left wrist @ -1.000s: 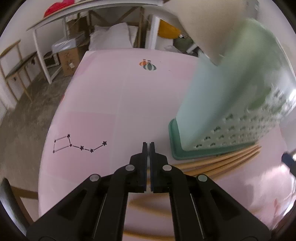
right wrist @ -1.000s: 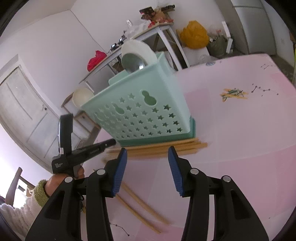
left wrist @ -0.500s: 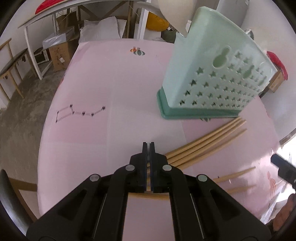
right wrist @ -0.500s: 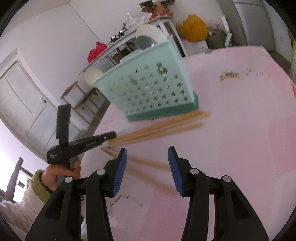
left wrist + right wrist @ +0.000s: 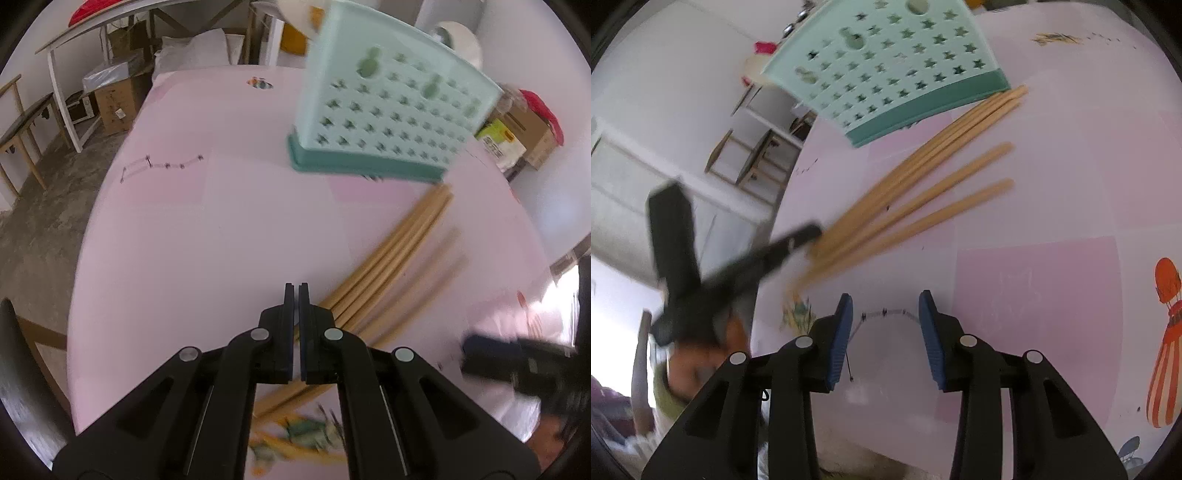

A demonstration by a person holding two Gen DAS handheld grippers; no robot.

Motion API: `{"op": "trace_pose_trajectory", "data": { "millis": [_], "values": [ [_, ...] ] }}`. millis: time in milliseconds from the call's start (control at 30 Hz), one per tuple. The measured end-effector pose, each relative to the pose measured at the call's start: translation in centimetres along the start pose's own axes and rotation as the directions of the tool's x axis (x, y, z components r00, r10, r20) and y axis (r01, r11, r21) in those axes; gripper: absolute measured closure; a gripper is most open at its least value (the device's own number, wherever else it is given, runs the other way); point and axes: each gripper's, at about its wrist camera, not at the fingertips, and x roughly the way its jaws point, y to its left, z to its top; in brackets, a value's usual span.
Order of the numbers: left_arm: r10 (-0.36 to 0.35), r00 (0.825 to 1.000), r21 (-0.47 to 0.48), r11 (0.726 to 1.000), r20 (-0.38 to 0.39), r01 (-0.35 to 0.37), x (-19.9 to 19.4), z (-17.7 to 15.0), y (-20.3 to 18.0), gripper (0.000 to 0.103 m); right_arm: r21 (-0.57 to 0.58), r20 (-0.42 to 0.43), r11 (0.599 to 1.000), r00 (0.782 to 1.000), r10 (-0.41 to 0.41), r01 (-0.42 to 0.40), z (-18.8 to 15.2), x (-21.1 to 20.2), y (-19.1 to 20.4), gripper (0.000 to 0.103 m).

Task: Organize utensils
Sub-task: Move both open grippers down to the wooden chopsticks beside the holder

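Note:
Several wooden chopsticks [image 5: 388, 258] [image 5: 905, 184] lie fanned on the pink table, slanting from the mint star-cut basket [image 5: 376, 110] [image 5: 886, 66] toward me. My left gripper [image 5: 294, 291] [image 5: 812, 233] is shut, its tip at the near ends of the bundle. A tan sliver shows in its gap, and I cannot tell whether it pinches one stick. My right gripper [image 5: 885, 306] hangs low over bare tablecloth in front of the chopsticks. Its jaws are closing with nothing between them. It shows as a dark blur [image 5: 517, 362] in the left wrist view.
The tablecloth [image 5: 221, 240] carries a constellation print [image 5: 162, 166] and a striped balloon print [image 5: 1167, 332]. A person's hand with a green cuff [image 5: 676, 391] holds the left gripper. Beyond the table's left edge stand a white table and cardboard boxes [image 5: 114, 99].
The chopsticks swung from lying along the basket's base to slanting away from it, their near ends moving with the left gripper. The right gripper sank toward the table and its jaws narrowed.

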Motion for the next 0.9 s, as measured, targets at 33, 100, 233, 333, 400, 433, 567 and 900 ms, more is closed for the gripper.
{"op": "trace_pose_trajectory", "data": {
  "millis": [33, 100, 233, 333, 400, 433, 567, 900],
  "values": [
    [-0.006, 1.000, 0.004, 1.000, -0.001, 0.006, -0.3, -0.6, -0.4, 0.102, 0.013, 0.006, 1.000, 1.000, -0.001, 0.001, 0.3, 0.0, 0.0, 0.066],
    [-0.022, 1.000, 0.012, 1.000, -0.005, 0.022, -0.8, -1.8, -1.1, 0.102, 0.052, 0.013, 0.999, 1.000, -0.002, 0.002, 0.7, 0.0, -0.3, 0.066],
    [-0.074, 0.997, 0.028, 0.997, -0.018, 0.075, -1.6, -3.7, -2.7, 0.102, 0.093, 0.032, 0.995, 0.999, -0.021, 0.018, 0.8, -0.6, -0.9, 0.066],
    [-0.125, 0.992, 0.010, 0.992, -0.020, 0.126, -2.1, -5.0, -3.6, 0.102, 0.105, 0.035, 0.994, 0.999, -0.032, 0.028, 0.7, -0.6, -1.1, 0.068],
    [-0.155, 0.988, 0.005, 0.988, -0.024, 0.155, -2.1, -5.5, -4.2, 0.102, 0.108, 0.036, 0.994, 0.999, -0.037, 0.033, 0.6, -0.6, -1.2, 0.069],
    [-0.166, 0.986, 0.001, 0.986, -0.026, 0.167, -2.2, -5.7, -4.4, 0.102, 0.108, 0.037, 0.993, 0.998, -0.042, 0.038, 0.6, -0.6, -1.1, 0.070],
    [-0.216, 0.976, -0.031, 0.976, -0.033, 0.215, -2.0, -6.4, -5.0, 0.103, 0.108, 0.040, 0.992, 0.997, -0.067, 0.062, 0.4, -0.7, -1.4, 0.076],
    [-0.349, 0.934, -0.032, 0.937, -0.074, 0.347, -1.7, -8.2, -7.6, 0.103, 0.106, -0.004, 0.990, 0.996, -0.088, 0.088, -0.1, -0.8, -1.7, 0.087]
  ]
}}
